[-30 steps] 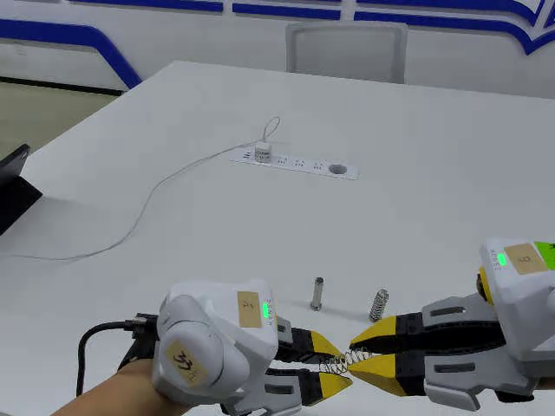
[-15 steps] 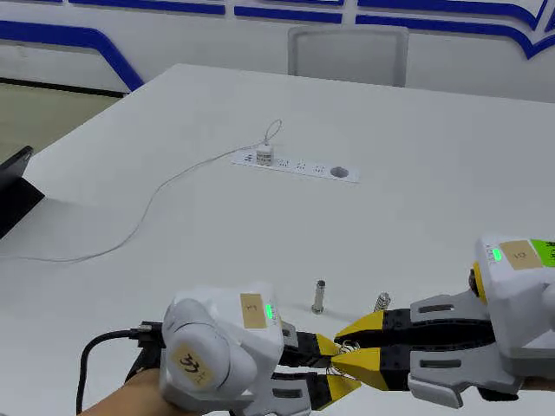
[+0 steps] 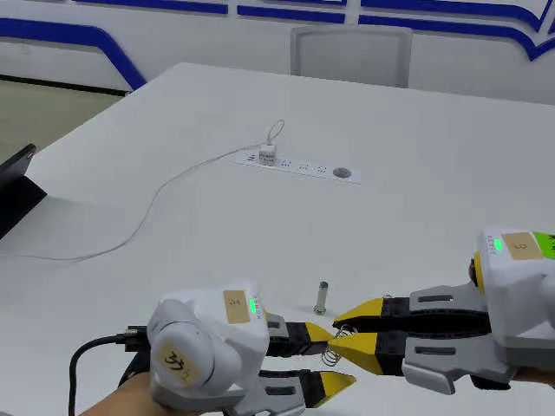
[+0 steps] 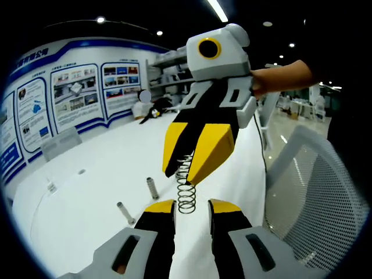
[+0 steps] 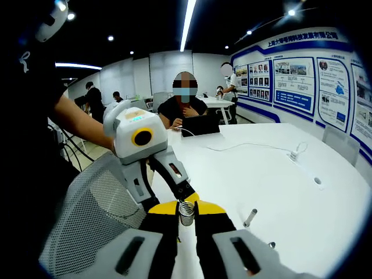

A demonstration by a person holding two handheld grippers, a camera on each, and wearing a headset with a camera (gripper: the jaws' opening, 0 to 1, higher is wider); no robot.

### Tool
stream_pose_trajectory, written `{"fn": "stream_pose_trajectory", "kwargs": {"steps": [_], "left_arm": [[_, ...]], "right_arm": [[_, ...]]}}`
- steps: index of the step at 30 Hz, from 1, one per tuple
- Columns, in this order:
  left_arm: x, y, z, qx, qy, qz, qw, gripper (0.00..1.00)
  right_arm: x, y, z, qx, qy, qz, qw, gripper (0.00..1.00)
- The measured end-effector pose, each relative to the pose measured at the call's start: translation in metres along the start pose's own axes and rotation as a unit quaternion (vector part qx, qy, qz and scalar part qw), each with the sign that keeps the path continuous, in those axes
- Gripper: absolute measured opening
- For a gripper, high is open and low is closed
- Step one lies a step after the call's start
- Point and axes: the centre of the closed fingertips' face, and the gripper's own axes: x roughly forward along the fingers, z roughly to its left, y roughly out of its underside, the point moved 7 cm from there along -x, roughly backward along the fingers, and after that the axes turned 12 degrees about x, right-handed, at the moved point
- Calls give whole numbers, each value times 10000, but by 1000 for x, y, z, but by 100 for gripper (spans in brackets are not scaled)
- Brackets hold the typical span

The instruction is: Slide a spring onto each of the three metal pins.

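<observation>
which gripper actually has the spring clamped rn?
The right gripper: its yellow jaws are shut on one end of the spring. The left gripper has its jaws open, one on either side of the free end, not pinching it.

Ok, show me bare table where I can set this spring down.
Bare table runs wide between the power strip and the pin, and left of the pin up to the cable. Crowded: just in front of the pin, where the left gripper and right gripper meet at the spring.
</observation>
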Motion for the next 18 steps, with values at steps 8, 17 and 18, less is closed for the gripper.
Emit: {"fn": "stream_pose_trajectory", "kwargs": {"steps": [8,17,18], "left_arm": [[-3,14,4,-371,-257,14,9990,43],[-16,32,5,-810,-730,55,9940,70],[-17,33,5,-827,-777,65,9935,72]], "right_arm": [[-4,-8,-10,-57,72,8,10000,10],[-4,-21,-35,-109,507,-106,9986,10],[-4,-22,-38,-94,538,-130,9984,10]]}}
